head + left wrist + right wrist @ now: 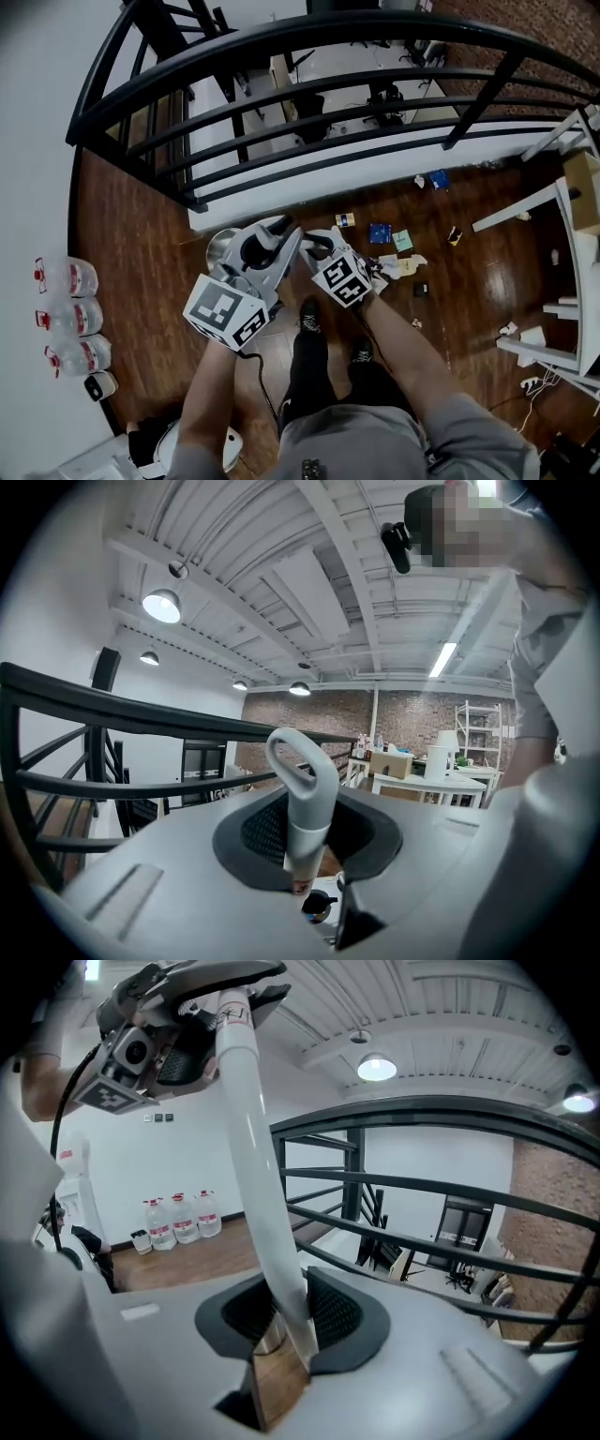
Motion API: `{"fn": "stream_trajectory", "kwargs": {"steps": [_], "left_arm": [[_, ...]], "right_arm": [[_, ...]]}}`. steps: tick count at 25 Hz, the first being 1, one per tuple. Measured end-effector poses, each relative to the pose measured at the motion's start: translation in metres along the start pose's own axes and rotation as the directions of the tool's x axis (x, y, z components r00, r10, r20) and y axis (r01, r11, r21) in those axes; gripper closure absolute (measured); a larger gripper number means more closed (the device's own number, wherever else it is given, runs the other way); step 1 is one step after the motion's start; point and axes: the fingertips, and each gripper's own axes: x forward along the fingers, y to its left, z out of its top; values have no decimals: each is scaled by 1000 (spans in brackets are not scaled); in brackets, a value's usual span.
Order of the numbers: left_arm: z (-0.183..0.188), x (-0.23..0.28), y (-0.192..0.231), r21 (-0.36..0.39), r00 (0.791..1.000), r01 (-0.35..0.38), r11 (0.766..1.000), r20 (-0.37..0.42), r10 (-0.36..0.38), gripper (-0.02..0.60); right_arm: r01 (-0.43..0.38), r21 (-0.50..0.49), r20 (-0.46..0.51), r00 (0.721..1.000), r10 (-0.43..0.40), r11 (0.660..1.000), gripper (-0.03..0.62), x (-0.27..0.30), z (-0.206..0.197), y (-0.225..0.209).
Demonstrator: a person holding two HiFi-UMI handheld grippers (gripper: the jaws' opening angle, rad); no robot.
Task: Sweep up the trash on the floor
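Trash (pixel 380 232) lies scattered on the dark wooden floor (pixel 141 225) beyond the person's feet, near the black railing (pixel 309 37), in the head view. In the left gripper view, the left gripper (pixel 302 860) clamps the handle (pixel 302 794) just under its hanging loop, probably to steer the top. In the right gripper view, the right gripper (pixel 281 1321) grips the same handle lower down, likely to drive the sweep; water bottles (pixel 178 1218) stand by the wall.

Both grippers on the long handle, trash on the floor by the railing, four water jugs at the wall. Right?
Wrong count: three water jugs stand at the wall, not four, per the head view. Left gripper and right gripper clamp the long handle, and trash lies by the railing.
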Motion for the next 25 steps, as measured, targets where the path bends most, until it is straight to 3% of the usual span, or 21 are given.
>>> {"fn": "stream_trajectory", "kwargs": {"steps": [6, 10, 14, 19, 25], "left_arm": [[4, 5, 77, 14, 1000, -1, 1000, 10, 1, 512], [-14, 20, 111, -2, 1000, 11, 1000, -19, -11, 512], [-47, 41, 122, -39, 996, 54, 998, -62, -57, 512], [-52, 63, 129, -82, 991, 104, 991, -75, -111, 512], [-46, 90, 102, -100, 979, 187, 977, -70, -194, 512]], "right_arm": [[36, -27, 24, 999, -35, 999, 510, 71, 32, -31], [51, -25, 11, 999, -50, 998, 510, 104, 26, -50], [63, -5, -26, 998, -63, 998, 508, 120, 1, -67], [107, 43, -48, 993, -105, 993, 510, 114, -13, -80], [187, 96, -102, 979, -178, 978, 510, 78, -35, -98]]}}
